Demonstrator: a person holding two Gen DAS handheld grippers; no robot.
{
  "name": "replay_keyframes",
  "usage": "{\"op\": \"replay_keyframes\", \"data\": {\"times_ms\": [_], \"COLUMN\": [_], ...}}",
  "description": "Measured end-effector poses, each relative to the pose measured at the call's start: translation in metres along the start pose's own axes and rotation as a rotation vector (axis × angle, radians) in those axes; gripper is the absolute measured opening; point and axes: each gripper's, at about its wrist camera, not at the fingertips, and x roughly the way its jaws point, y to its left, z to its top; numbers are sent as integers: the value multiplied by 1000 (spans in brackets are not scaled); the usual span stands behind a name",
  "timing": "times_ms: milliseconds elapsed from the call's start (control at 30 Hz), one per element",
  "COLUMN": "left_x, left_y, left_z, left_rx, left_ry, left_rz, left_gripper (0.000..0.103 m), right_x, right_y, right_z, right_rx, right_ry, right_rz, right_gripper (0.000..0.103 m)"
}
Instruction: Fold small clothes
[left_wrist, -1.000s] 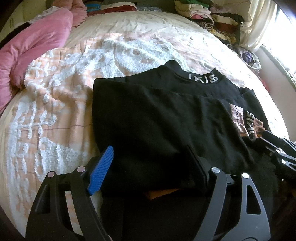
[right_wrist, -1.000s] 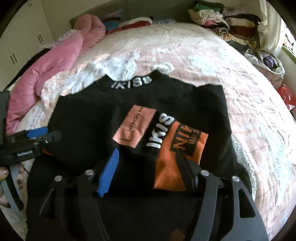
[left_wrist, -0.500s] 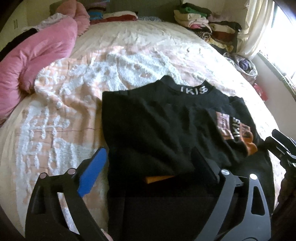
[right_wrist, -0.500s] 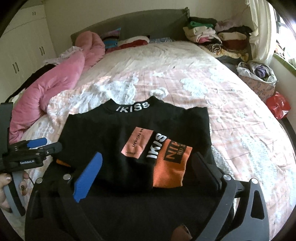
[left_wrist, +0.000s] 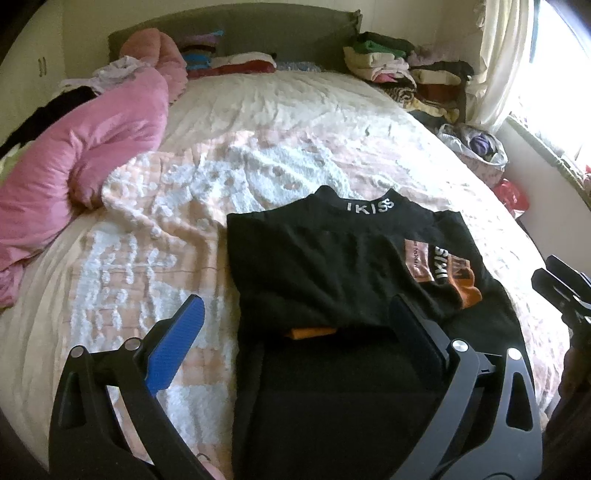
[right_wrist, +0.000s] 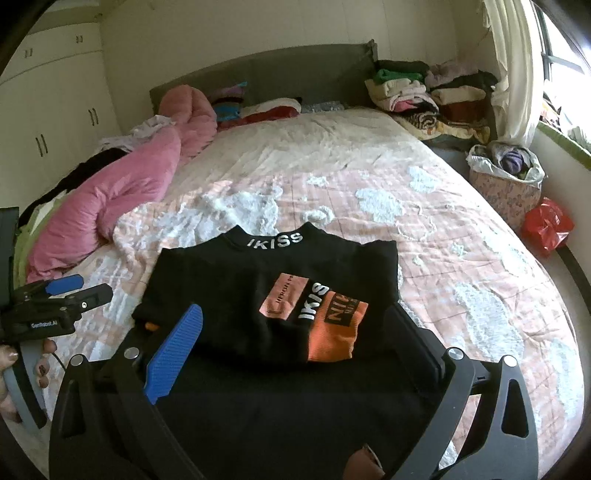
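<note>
A black sweater (left_wrist: 325, 273) with a white "IKISS" collar and orange patches lies partly folded on the bed; it also shows in the right wrist view (right_wrist: 280, 295). Its sleeves are folded over the chest and the lower hem hangs toward me. My left gripper (left_wrist: 295, 325) is open and empty, raised above the sweater's near left part. My right gripper (right_wrist: 295, 332) is open and empty, raised above the sweater's near edge. Each gripper shows at the edge of the other's view: the left gripper in the right wrist view (right_wrist: 74, 291), the right gripper in the left wrist view (left_wrist: 561, 288).
The bed (right_wrist: 443, 229) has a pink-and-white quilt. A pink duvet (right_wrist: 122, 206) lies along its left side. Stacks of folded clothes (right_wrist: 424, 92) sit at the far right by the headboard. A bag of clothes (right_wrist: 506, 177) and a red bag (right_wrist: 546, 225) stand beside the bed's right edge.
Both grippers have pulled back and risen away from the sweater, and their jaws have opened wider. The sweater lies still as folded.
</note>
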Motion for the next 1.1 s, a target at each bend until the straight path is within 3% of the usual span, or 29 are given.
{"op": "replay_keyframes", "data": {"times_ms": [567,1100], "left_x": [-50,-61], "left_y": [14,9], "left_z": [-25,-53], "left_rx": [-26,9], "left_ry": [-39,-30], "left_rz": [41,63], "left_gripper": [94,94], "right_x": [-53,-77], "right_y": [3,-4], "right_z": [-11,-36], "right_rx": [-10,-14], "right_ry": [-56,-53], "right_rz": [14,1], "right_gripper": [98,98]}}
